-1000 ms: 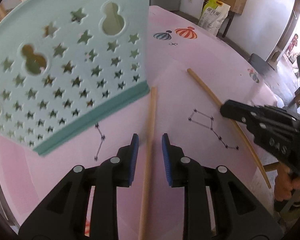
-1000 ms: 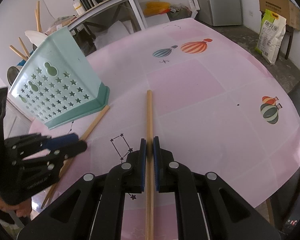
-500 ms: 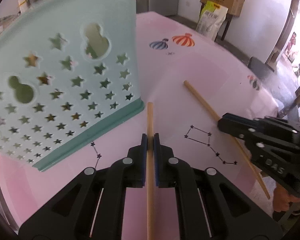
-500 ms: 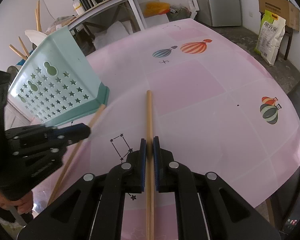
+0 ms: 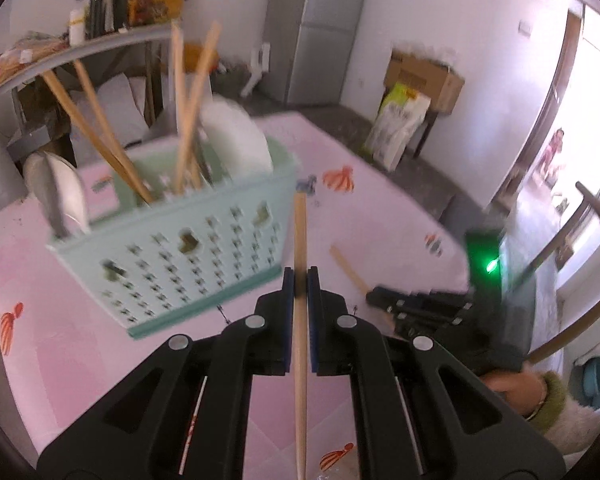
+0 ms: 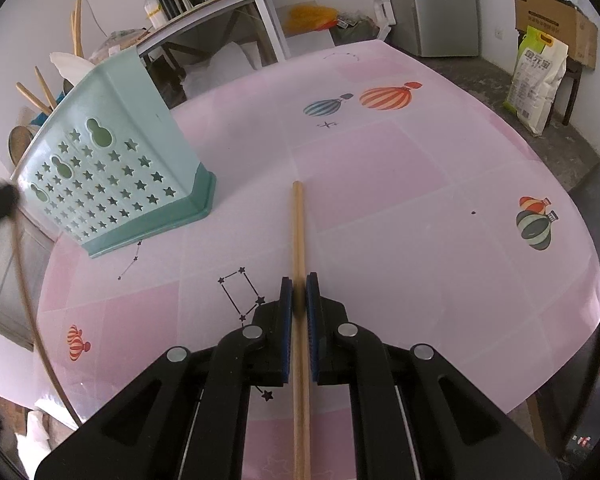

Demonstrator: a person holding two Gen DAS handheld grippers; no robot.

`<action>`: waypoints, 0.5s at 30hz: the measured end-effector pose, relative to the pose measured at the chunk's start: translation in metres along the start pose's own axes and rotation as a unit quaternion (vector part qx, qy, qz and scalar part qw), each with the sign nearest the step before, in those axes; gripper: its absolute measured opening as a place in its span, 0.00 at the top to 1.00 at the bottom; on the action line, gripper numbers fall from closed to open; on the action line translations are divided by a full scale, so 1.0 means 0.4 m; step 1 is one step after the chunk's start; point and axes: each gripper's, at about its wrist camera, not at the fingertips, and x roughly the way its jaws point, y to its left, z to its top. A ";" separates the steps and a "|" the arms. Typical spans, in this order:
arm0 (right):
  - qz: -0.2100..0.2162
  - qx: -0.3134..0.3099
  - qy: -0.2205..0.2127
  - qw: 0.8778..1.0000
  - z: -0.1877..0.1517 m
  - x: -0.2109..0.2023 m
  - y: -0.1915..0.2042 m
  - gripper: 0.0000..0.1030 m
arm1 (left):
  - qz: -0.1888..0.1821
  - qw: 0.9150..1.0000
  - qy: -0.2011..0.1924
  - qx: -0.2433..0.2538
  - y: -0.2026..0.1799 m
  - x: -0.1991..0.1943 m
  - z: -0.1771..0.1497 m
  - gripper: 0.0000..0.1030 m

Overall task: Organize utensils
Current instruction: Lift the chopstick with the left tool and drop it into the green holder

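Left gripper [image 5: 300,280] clamped on chopstick [image 5: 300,240] right of mint basket [image 5: 188,256] | right gripper [image 6: 299,288] clamped on second chopstick [image 6: 298,232] over pink surface [image 6: 420,200]

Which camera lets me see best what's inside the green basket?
The left wrist view. It looks down over the green basket's rim, so the chopsticks and white dish standing inside show, though blurred. The right wrist view sees the basket's star-holed side sharply, but only utensil tips poke above its rim.

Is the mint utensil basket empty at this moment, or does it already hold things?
Not empty. The mint basket already holds several wooden chopsticks standing upright, plus a white plate and a ladle-like utensil at its left end.
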 end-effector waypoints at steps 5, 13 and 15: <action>-0.002 -0.001 0.000 1.000 0.001 0.000 0.001 0.93 | -0.003 0.998 -0.063 -0.012 0.022 -0.105 0.044 0.95; -0.002 -0.001 0.000 1.000 0.000 -0.001 0.002 0.93 | 0.010 0.987 -0.155 -0.044 0.084 -0.233 0.130 0.95; -0.002 -0.001 0.000 1.000 0.000 -0.001 0.002 0.93 | 0.011 0.982 -0.183 -0.051 0.101 -0.277 0.150 0.95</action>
